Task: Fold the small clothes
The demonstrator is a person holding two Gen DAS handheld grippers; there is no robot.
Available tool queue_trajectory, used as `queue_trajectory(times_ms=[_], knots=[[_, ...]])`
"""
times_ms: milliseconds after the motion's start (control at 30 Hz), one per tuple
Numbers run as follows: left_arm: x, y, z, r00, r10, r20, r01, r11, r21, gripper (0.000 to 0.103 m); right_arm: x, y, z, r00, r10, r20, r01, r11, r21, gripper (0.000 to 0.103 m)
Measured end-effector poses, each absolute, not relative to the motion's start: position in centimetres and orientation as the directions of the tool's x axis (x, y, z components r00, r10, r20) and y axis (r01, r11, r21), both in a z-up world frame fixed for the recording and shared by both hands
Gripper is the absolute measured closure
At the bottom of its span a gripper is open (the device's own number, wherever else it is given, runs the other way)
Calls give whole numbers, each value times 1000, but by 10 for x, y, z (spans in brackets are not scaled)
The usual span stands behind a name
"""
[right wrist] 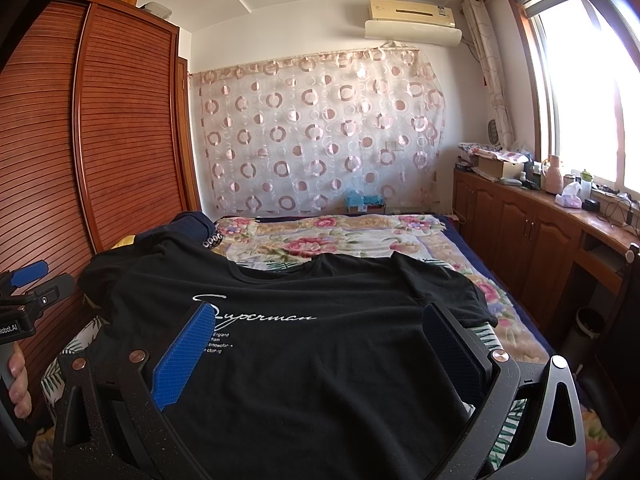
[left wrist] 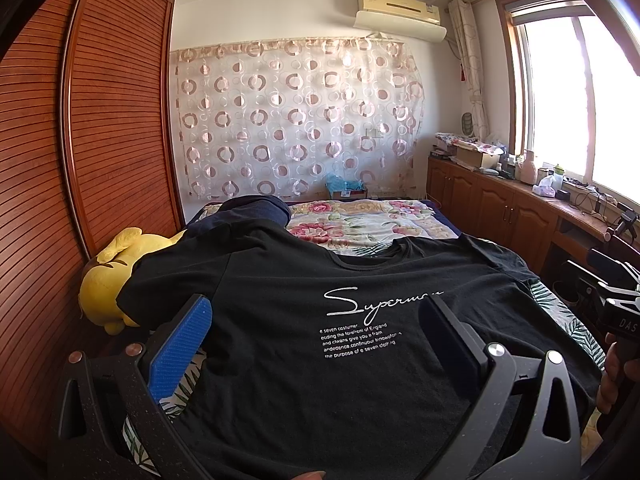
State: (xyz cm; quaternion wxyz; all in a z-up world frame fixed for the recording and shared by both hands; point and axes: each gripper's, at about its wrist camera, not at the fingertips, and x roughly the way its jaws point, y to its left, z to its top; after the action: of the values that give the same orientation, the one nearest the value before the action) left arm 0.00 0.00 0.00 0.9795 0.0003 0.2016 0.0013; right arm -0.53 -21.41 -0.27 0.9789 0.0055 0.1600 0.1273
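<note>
While the black T-shirt (left wrist: pixel 304 340) fills the lower frame | left gripper (left wrist: pixel 316 320), right gripper (right wrist: pixel 320 328) both spread wide | hem hidden, floral bedspread (right wrist: pixel 320 236) bare beyond collar.

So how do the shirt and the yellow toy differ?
The shirt is black with white lettering; the toy is plain yellow. The shirt lies spread flat, the toy is plump. The shirt lies mid-bed, the toy by the wardrobe, partly under its sleeve. Both are soft.

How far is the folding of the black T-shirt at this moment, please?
Done: the black T-shirt lies spread front-up on the bed, print showing. In hand: nothing; the left gripper and right gripper are both open above it. Left: every fold, since both sleeves lie out and no edge is turned over.
</note>
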Motion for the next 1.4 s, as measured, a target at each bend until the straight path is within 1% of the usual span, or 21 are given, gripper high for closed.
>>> queue_trajectory(times_ms=[1033,1400], knots=[[1,0,0,918,2,-397,-2,1000,2,0,-4,-214,-2,915,253,-313,-250,967,53,0],[16,19,-9,903,31,-428,-34,999,2,0,9,-201,-5,884,316,-343,-320,946,47,0]])
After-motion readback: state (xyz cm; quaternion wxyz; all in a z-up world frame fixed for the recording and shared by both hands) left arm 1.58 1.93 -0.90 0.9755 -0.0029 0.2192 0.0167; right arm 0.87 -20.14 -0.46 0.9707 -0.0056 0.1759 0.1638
